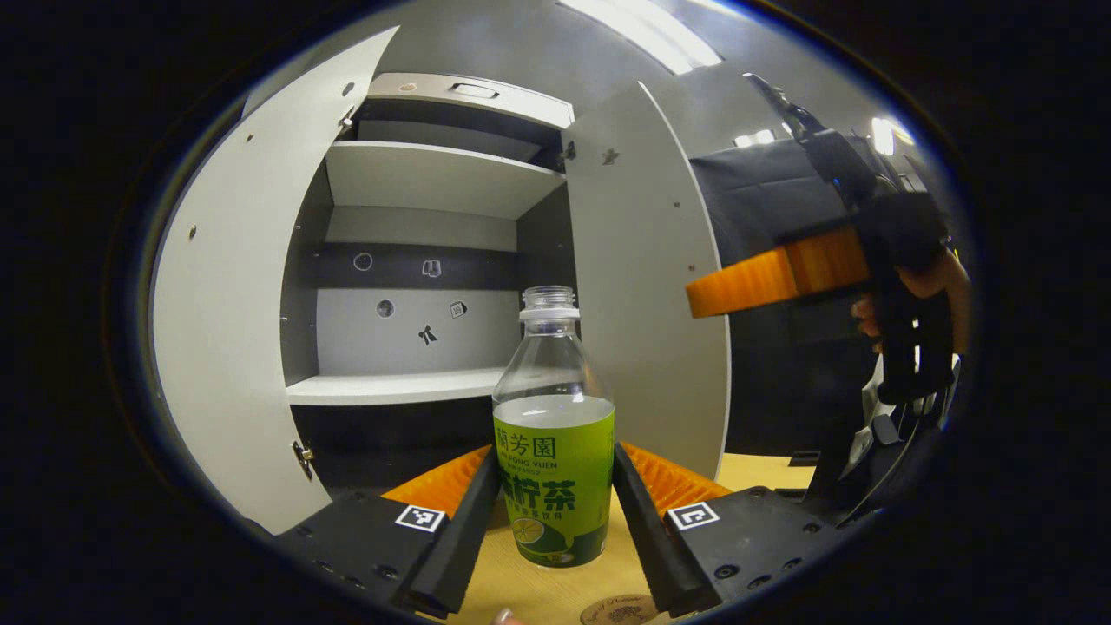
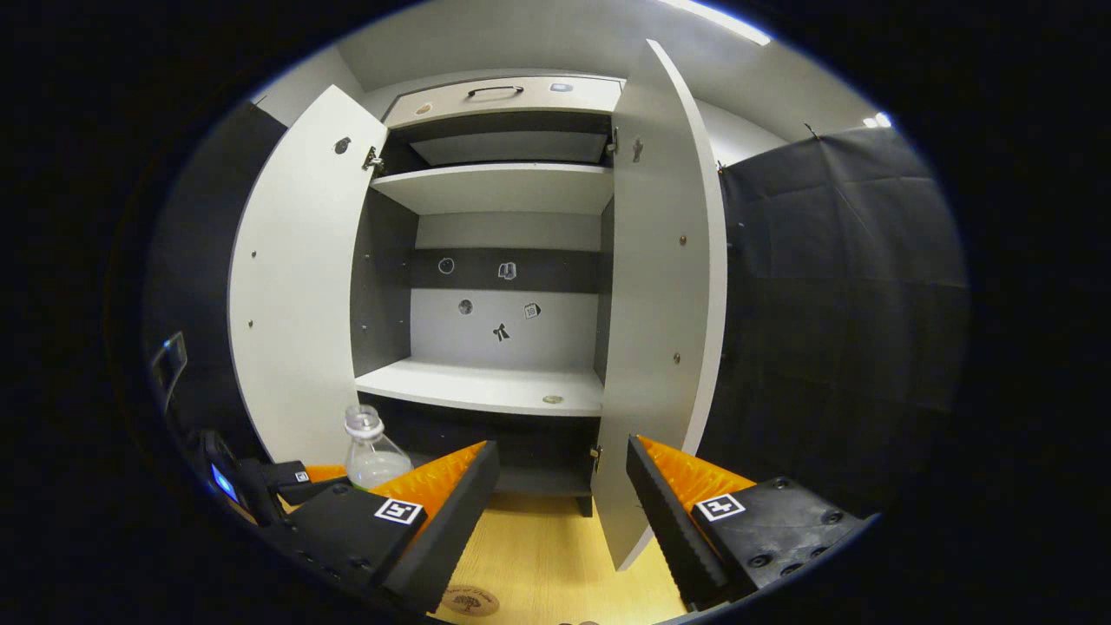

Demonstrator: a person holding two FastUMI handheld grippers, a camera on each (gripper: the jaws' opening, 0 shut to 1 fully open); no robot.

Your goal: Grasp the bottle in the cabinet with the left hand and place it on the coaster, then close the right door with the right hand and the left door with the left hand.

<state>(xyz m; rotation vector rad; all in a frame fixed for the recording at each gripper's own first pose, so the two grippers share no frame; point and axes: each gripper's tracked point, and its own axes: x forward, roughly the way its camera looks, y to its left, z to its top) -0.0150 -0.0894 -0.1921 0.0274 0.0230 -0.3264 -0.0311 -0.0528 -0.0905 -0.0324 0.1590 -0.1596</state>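
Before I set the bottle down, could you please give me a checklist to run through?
1. Left gripper shut on bottle: ok.
2. Bottle upright: ok; it has no cap, so keep it level.
3. Bottle over coaster: not ok; the coaster lies nearer the camera.
4. Right gripper open, apart from right door: ok.
5. Left door shut: not ok, open.

Black cloth wall [image 2: 851,286], pale wooden tabletop [image 2: 555,555], bright ceiling light strips [image 1: 642,35].

Open tool [image 2: 560,503] faces cabinet [image 2: 499,382], doors open.
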